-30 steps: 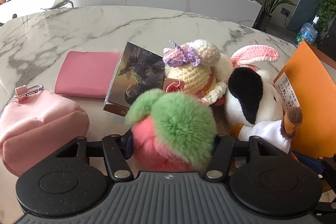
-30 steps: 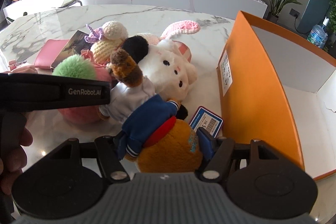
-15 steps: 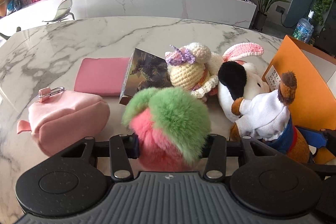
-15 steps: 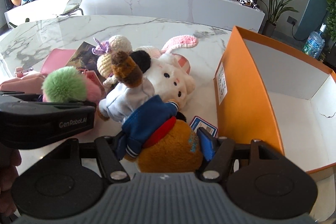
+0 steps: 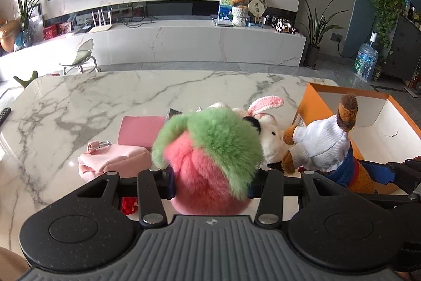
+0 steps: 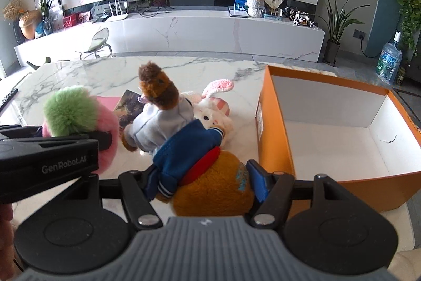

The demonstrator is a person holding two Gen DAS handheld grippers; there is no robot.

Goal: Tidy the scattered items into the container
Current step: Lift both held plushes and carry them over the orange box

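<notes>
Both toys now hang higher above the marble table (image 5: pixel 79 102) than a second ago, beside the orange box (image 6: pixel 273 133): the right gripper (image 6: pixel 208 183) clamps the brown plush doll (image 6: pixel 184 133), the left gripper (image 5: pixel 211 182) clamps the pink-and-green fluffy ball (image 5: pixel 208 149), which hides most of the book behind it.

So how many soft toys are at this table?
4: pink-green ball in the left fingers, brown doll in the right fingers, white bunny on the table by the orange box, crochet doll mostly hidden behind them. Others may be hidden.
</notes>
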